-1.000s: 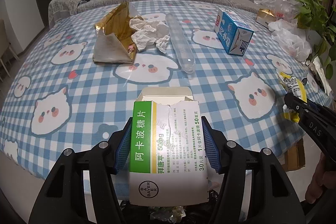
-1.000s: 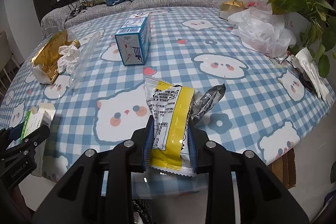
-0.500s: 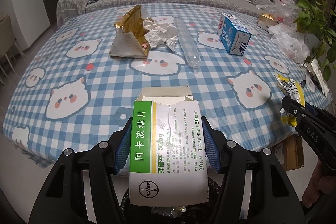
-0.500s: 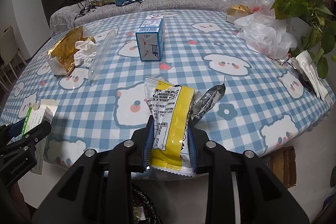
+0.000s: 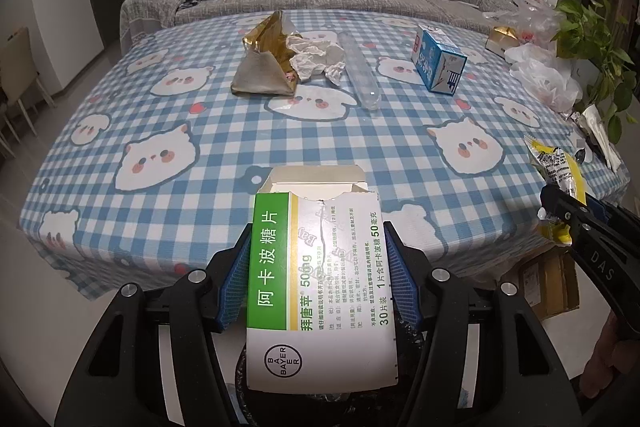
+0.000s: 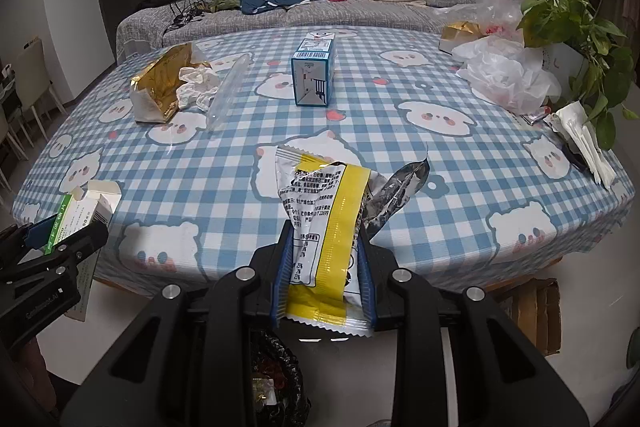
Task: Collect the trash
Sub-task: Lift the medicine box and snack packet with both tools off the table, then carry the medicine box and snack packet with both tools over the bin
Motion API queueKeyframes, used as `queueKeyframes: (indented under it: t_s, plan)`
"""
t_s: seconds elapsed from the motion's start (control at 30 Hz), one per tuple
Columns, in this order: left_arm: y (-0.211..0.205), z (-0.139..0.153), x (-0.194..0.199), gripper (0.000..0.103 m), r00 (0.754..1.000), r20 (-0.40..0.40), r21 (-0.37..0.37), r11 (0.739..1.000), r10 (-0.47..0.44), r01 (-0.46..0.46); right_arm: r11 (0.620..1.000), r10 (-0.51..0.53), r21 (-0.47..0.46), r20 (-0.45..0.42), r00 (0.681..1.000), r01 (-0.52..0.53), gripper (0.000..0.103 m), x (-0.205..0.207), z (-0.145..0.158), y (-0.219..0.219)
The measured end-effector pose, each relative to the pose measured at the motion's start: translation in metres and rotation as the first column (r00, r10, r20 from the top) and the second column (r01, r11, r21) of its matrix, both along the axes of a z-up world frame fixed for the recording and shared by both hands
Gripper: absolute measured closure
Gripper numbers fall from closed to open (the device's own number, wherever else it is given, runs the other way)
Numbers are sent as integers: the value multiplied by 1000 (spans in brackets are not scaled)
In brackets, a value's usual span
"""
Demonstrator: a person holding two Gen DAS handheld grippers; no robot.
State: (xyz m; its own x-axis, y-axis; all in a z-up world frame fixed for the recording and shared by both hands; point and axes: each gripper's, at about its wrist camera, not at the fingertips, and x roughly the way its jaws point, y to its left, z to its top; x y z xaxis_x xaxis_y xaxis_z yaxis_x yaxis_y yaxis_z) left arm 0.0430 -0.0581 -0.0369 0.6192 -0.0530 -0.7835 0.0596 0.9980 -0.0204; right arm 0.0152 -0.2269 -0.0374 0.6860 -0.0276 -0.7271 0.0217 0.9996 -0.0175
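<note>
My left gripper (image 5: 318, 267) is shut on a white and green medicine box (image 5: 320, 279) with a torn open top, held off the table's near edge above a black-lined trash bin (image 5: 320, 407). My right gripper (image 6: 324, 267) is shut on a yellow and white snack wrapper (image 6: 320, 227), also off the table's edge; the bin (image 6: 276, 379) shows below it. On the table lie a gold foil bag (image 5: 264, 63), crumpled white paper (image 5: 316, 59), a clear plastic tube (image 5: 360, 71) and a blue carton (image 5: 438, 61).
The checked tablecloth (image 5: 224, 131) covers a round table. White plastic bags (image 6: 504, 75) and a potted plant (image 6: 576, 27) stand at the right edge. A cardboard box (image 6: 536, 315) lies on the floor at right. A sofa (image 6: 320, 11) stands behind.
Both grippers have pulled back and away from the table with their loads. The trash bin has come into view beneath them.
</note>
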Motion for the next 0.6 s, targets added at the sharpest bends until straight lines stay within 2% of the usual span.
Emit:
queueKeyframes:
  t_s: [0.6]
  plan:
    - [21, 4, -65, 44, 1000, 9, -17, 1000, 22, -22, 998, 55, 5, 30, 998, -55, 76, -55, 7, 16]
